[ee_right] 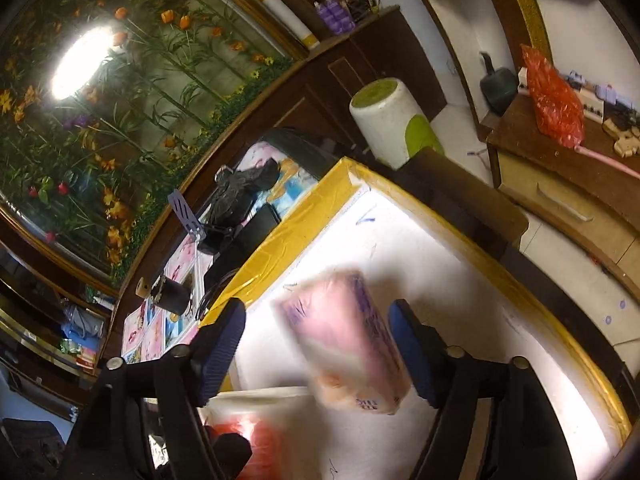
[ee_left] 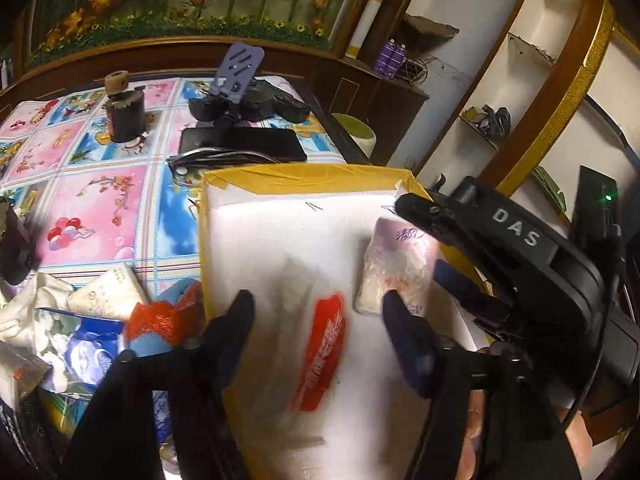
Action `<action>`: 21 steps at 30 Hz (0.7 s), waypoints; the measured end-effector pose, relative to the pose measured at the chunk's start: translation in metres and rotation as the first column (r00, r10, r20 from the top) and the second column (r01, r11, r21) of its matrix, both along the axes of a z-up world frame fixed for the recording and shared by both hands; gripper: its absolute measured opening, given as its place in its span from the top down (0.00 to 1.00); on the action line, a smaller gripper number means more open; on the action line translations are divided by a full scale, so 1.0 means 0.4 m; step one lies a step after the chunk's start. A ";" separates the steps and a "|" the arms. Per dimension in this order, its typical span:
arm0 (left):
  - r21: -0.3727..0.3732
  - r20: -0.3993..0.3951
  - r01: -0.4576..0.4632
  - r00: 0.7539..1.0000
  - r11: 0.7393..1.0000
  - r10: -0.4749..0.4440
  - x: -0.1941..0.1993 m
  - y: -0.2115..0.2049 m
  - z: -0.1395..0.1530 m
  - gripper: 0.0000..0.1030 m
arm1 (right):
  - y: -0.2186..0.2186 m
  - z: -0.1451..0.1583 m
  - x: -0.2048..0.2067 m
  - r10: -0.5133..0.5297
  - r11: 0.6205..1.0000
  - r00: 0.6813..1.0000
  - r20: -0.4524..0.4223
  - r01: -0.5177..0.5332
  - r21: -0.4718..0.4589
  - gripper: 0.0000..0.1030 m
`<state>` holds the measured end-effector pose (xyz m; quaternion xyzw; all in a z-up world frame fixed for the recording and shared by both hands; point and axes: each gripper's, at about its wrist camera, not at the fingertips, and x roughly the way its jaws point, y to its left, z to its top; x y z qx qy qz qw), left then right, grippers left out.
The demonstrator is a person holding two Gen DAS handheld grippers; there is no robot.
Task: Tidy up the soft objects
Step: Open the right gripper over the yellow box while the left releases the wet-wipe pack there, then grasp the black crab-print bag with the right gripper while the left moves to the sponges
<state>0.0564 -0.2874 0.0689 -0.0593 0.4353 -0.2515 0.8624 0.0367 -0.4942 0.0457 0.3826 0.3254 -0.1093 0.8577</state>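
Here both grippers, left (ee_left: pixel 318 312) and right (ee_right: pixel 318 344), hang released over the box (ee_left: pixel 280 236), pink pack (ee_right: pixel 344 344) and red-labelled pack (ee_left: pixel 320 356) blurred beneath.

The left gripper (ee_left: pixel 318 312) is positioned with its jaws spread wide and nothing between its fingers (ee_left: pixel 236 320). The right gripper (ee_right: pixel 318 340) is likewise spread apart, with its blue pads (ee_right: pixel 412 344) clear of contact; in the left wrist view its black body enters from the right edge. Bare fingers of the person's hand (ee_left: pixel 576 436) wrap the left handle at the lower right.
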 end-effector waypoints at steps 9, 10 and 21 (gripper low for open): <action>-0.089 0.117 -0.051 0.991 0.995 0.061 -0.142 0.226 0.080 0.29 | 0.108 0.127 -0.080 0.070 0.980 0.966 0.249 -0.020 -0.200 0.19; -0.089 0.151 -0.065 0.986 0.994 0.078 -0.176 0.271 0.092 0.29 | 0.132 0.135 -0.081 0.104 0.973 0.961 0.255 -0.045 -0.228 0.19; 0.049 0.332 -0.419 0.863 0.907 0.381 -0.447 0.704 0.042 0.19 | 0.606 0.105 -0.154 0.740 0.662 0.649 0.175 -0.656 -0.363 0.19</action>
